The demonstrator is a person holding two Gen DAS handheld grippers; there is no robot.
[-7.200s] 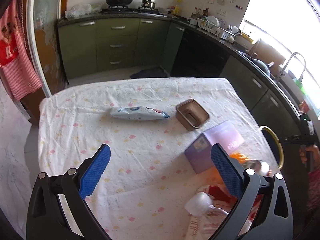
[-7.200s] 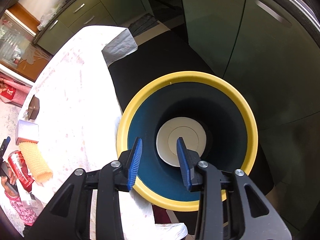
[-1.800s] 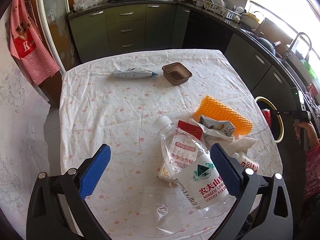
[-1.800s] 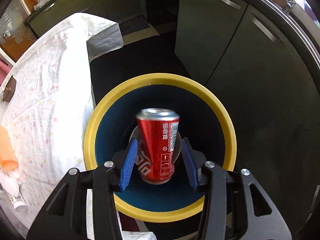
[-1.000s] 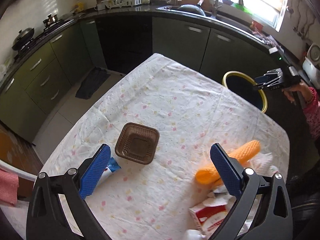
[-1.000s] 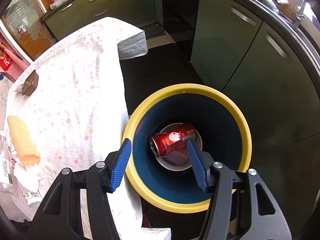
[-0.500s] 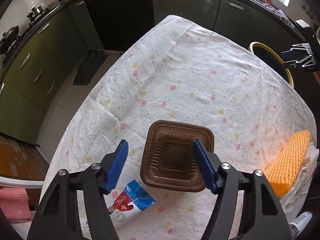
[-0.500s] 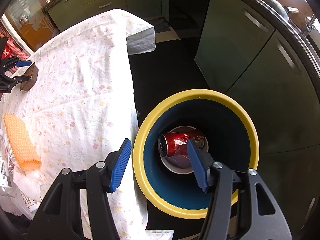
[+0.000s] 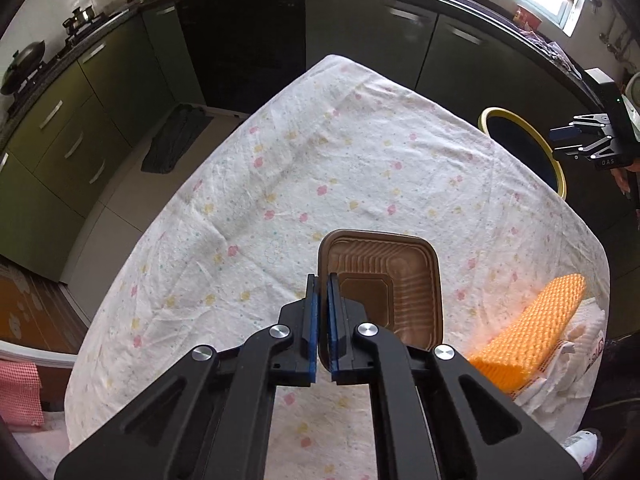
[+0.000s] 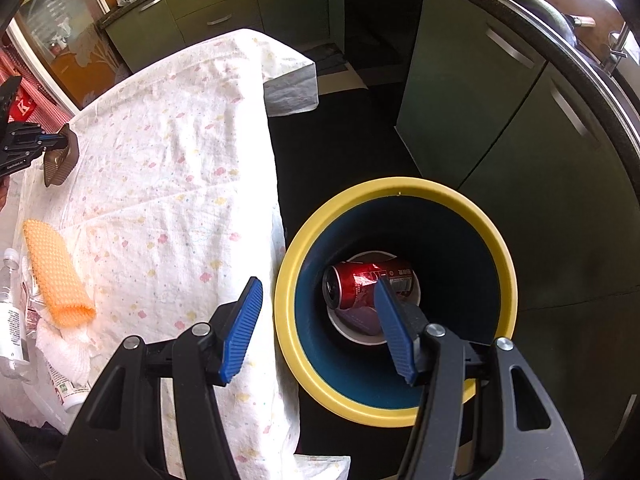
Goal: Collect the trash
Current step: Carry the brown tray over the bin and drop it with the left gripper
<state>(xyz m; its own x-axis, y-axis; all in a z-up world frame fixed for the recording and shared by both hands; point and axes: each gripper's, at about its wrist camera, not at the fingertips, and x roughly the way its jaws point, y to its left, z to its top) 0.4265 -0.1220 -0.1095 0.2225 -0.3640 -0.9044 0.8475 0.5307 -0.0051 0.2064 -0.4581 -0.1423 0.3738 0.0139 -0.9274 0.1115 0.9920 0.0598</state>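
My left gripper (image 9: 323, 292) is shut on the left rim of a brown plastic tray (image 9: 394, 288) and holds it over the flowered tablecloth (image 9: 320, 184). It also shows in the right wrist view (image 10: 60, 160), at the far left. My right gripper (image 10: 318, 312) is open and empty above the yellow-rimmed blue bin (image 10: 400, 196) beside the table. A red can (image 10: 360, 280) lies on its side in the bin's bottom. The bin also shows in the left wrist view (image 9: 490, 114).
An orange foam net sleeve (image 9: 532, 320) (image 10: 52, 268) lies on white paper trash at the table's edge, with a clear plastic bottle (image 10: 10, 304) beside it. Green kitchen cabinets (image 10: 492, 92) stand close behind the bin. A dark floor mat (image 9: 176, 138) lies on the floor.
My left gripper has closed on the brown tray's rim and lifted it. My right gripper stays open and has drifted a little from over the bin toward the table; the can lies in the bin.
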